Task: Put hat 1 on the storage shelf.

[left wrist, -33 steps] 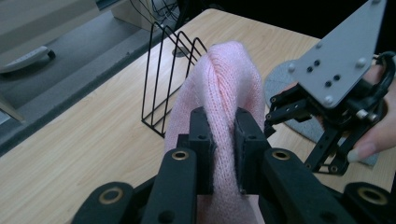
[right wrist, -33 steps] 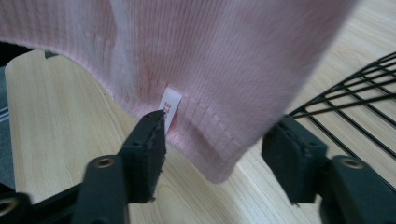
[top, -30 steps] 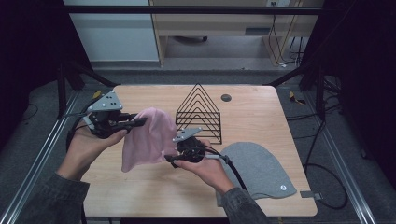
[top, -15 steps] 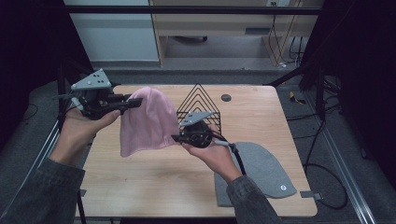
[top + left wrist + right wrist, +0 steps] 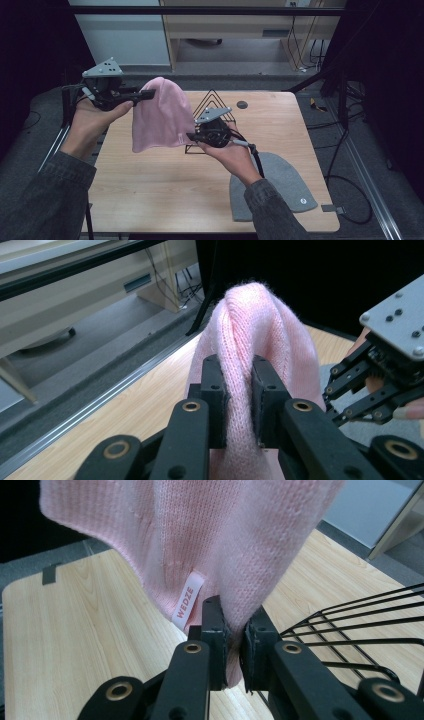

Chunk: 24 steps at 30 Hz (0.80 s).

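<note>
Nearest the person, a grey hat [image 5: 280,187] lies flat at the near right corner of the surface [image 5: 165,185], untouched and well apart from both hands; above the middle of the surface a pink hat [image 5: 161,117] hangs in the air, clear of the wood, held between the two claws; the right claw [image 5: 192,136] is pinched narrow on the hat's lower edge, just beside a small white label [image 5: 187,601], its jaws having just been closing with the knit between them; the left claw [image 5: 149,93], higher and farther over at the left edge, is also clamped narrow, on a fold of the hat near its rounded top, the knit bunched between the pads; behind the right hand a black wire rack [image 5: 212,107] stands on the surface, partly hidden by the hat, and a small dark round thing [image 5: 242,104] sits past it near the far edge; as a judgement, the pick-up looks done, since the pink hat is off the surface and gripped at two points; what seems left is to carry it to where it belongs, perhaps over the wire rack, and then to deal with the grey hat, which has not yet been picked up
</note>
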Tool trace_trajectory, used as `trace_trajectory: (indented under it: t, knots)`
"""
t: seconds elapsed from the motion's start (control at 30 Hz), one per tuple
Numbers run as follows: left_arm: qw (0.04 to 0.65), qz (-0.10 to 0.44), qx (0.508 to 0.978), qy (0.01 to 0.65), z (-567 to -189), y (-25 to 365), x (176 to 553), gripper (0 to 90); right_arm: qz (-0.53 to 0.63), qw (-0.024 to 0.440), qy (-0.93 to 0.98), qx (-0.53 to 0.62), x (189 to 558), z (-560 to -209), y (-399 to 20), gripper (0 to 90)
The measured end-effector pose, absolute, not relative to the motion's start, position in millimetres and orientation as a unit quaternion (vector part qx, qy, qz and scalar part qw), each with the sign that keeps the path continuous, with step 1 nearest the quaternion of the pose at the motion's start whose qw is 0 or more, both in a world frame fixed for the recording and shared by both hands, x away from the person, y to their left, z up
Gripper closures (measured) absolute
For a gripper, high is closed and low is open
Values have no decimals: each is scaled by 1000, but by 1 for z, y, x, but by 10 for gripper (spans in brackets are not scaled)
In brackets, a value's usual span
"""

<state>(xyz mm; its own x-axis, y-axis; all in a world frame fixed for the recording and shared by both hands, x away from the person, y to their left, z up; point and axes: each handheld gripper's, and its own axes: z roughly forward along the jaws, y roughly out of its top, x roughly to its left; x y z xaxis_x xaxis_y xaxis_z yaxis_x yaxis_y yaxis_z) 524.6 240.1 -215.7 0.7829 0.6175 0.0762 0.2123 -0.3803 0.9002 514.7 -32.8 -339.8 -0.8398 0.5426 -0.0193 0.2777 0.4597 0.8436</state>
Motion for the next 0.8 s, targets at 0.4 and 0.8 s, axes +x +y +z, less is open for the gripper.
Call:
trace_trajectory:
  t: [0.4,0.8]
  knots:
    - [504,218,796,255,-206,225,535,788,456,164,839,246,517,-326,-48,828]
    - [510,233,791,245,-201,207,549,788,454,190,830,263,543,-313,-67,829]
